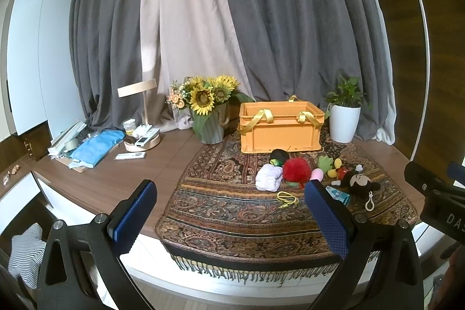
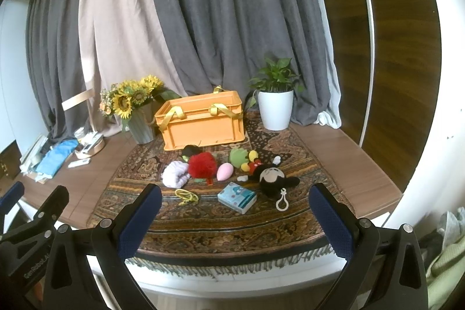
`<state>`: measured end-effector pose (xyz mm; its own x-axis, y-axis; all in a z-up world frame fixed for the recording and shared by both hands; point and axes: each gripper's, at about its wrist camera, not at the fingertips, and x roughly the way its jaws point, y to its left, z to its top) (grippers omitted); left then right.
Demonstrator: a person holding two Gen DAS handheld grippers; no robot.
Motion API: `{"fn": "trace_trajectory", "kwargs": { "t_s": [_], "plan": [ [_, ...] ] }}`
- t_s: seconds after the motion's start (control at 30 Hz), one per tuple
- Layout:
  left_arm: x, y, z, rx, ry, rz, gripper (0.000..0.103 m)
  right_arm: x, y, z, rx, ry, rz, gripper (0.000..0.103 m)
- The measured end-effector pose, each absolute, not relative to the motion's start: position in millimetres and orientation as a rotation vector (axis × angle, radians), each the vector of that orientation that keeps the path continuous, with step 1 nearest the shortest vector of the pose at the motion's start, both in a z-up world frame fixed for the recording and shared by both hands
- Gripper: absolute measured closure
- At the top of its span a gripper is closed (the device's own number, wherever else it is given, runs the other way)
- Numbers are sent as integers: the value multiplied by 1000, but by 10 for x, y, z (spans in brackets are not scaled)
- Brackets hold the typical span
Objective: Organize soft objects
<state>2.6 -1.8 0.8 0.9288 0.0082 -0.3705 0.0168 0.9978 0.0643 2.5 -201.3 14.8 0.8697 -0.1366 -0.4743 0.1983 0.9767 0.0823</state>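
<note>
Blue-padded and spread wide, our left tool (image 1: 232,217) holds nothing and touches nothing; it hangs off the front edge of the counter (image 1: 96,182). Our right tool (image 2: 235,218) is just as wide apart and equally empty, also short of the fringed edge of the patterned cloth (image 2: 232,225).

On that cloth we see the soft things clustered in front of the orange crate (image 2: 203,124): a white rolled cloth (image 2: 174,174), a red pompom (image 2: 202,164) touching it, a pink egg-shaped toy (image 2: 224,171), a green plush (image 2: 238,157), a mouse plush (image 2: 271,177) with a white clip, a tissue pack (image 2: 237,197) and a yellow cord (image 2: 186,196) nearest us.

The crate stands at the back with yellow ribbon handles draped over its rim, between the sunflower vase (image 2: 141,130) and the white plant pot (image 2: 275,109). We have a bare band of cloth between the toys and the front edge, and bare wood to the right of the cloth.
</note>
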Motion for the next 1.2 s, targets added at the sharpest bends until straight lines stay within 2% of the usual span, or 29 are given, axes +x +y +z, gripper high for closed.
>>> {"fn": "trace_trajectory", "kwargs": {
  "t_s": [1.2],
  "plan": [
    [12, 38, 5, 61, 380, -6, 0, 30, -2006, 174, 133, 483, -170, 1]
  ]
}}
